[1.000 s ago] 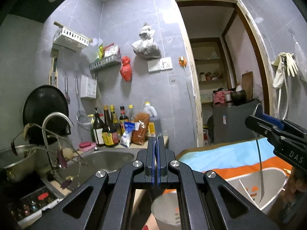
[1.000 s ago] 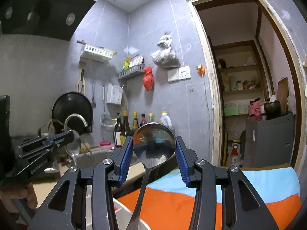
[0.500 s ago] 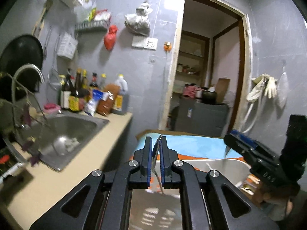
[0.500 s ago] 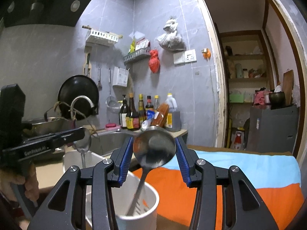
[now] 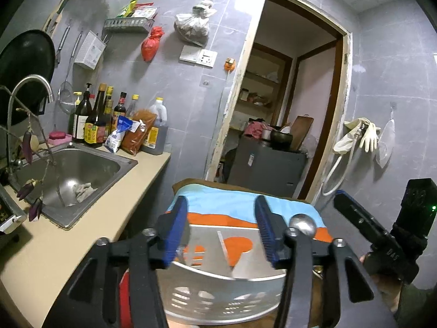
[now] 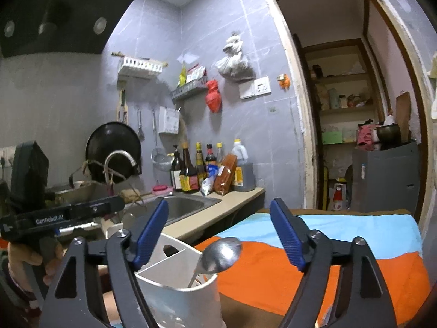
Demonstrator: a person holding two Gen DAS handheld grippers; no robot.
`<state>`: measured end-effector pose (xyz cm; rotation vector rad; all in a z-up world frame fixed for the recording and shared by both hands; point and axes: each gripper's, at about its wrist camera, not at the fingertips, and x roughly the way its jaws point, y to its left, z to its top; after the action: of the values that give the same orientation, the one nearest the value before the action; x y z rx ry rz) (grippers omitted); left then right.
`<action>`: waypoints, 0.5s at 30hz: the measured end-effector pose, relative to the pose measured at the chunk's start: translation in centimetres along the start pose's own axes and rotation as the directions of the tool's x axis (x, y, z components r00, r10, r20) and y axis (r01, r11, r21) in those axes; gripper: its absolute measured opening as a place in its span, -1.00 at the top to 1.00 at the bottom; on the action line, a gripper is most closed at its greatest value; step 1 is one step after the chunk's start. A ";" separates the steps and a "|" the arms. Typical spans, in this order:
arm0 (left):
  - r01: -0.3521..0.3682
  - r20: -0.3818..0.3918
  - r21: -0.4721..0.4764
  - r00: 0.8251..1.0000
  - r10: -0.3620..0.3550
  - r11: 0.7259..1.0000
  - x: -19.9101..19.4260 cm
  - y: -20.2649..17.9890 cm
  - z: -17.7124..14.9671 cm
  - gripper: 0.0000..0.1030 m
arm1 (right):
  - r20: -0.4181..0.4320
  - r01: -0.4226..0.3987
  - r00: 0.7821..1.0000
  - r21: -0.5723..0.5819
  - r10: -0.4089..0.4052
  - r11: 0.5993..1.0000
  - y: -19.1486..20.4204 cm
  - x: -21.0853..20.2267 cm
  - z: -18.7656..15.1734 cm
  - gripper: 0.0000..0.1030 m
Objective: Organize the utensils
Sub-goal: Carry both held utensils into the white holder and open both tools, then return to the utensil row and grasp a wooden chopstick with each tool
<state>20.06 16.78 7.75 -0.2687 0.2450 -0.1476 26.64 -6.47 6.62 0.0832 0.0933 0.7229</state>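
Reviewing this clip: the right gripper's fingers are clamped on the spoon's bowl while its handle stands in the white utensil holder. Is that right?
Not quite. In the right wrist view the right gripper is opening, its blue fingers well clear of the spoon on both sides, so nothing is clamped. The rest holds: the spoon's handle stands in the white utensil holder.

Steel sink, sauce bottles behind it, striped cloth, black wok
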 end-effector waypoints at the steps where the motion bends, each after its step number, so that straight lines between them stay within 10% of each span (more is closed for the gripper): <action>1: 0.003 0.007 0.003 1.000 -0.003 1.000 -0.2 -0.6 0.0 -0.17 | 0.008 0.009 1.000 0.003 -0.009 1.000 -0.3 -0.7 0.3 -0.60; 5: -0.005 0.048 0.029 0.999 0.004 1.000 -0.9 -2.8 0.3 -0.53 | 0.047 0.060 0.997 0.002 -0.060 0.998 -1.3 -3.4 1.3 -0.99; 15: -0.053 0.155 0.159 0.987 0.028 0.986 -2.6 -9.7 -0.3 -0.84 | 0.121 0.182 0.977 -0.024 -0.178 0.983 -4.5 -11.0 3.3 -1.00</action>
<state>16.45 7.88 10.75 -0.1114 0.0856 -0.1053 21.73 -17.27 9.99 0.0830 -0.0248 0.5369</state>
